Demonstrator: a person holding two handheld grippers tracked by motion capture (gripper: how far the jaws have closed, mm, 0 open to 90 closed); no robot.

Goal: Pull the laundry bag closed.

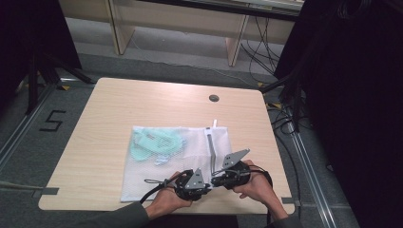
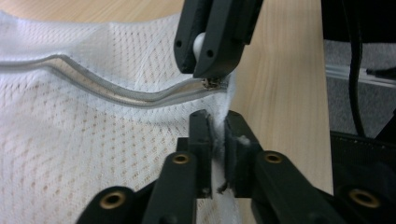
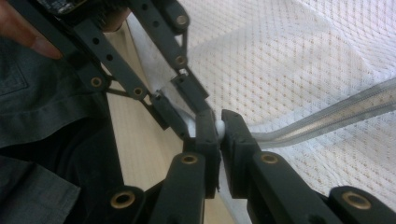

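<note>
A white mesh laundry bag (image 1: 142, 175) lies flat on the wooden table (image 1: 142, 99), with a mint green garment (image 1: 154, 142) inside it. Its grey zipper (image 1: 211, 147) runs along the bag's right side. Both grippers meet at the zipper's near end. In the left gripper view, my left gripper (image 2: 218, 126) is shut on a fold of mesh (image 2: 70, 154) just below the zipper (image 2: 116, 93). My right gripper (image 3: 219, 126) is shut on the white zipper pull (image 3: 220, 125), and the left gripper (image 3: 187, 109) sits close beside it. The high view shows the left gripper (image 1: 205, 184) and the right gripper (image 1: 216, 173) nearly touching.
A round cable hole (image 1: 214, 98) sits at the table's far middle. The table's near edge lies just under the hands. Black cables (image 1: 285, 118) trail on the floor to the right, and a taped "5" (image 1: 52, 121) marks the floor at left.
</note>
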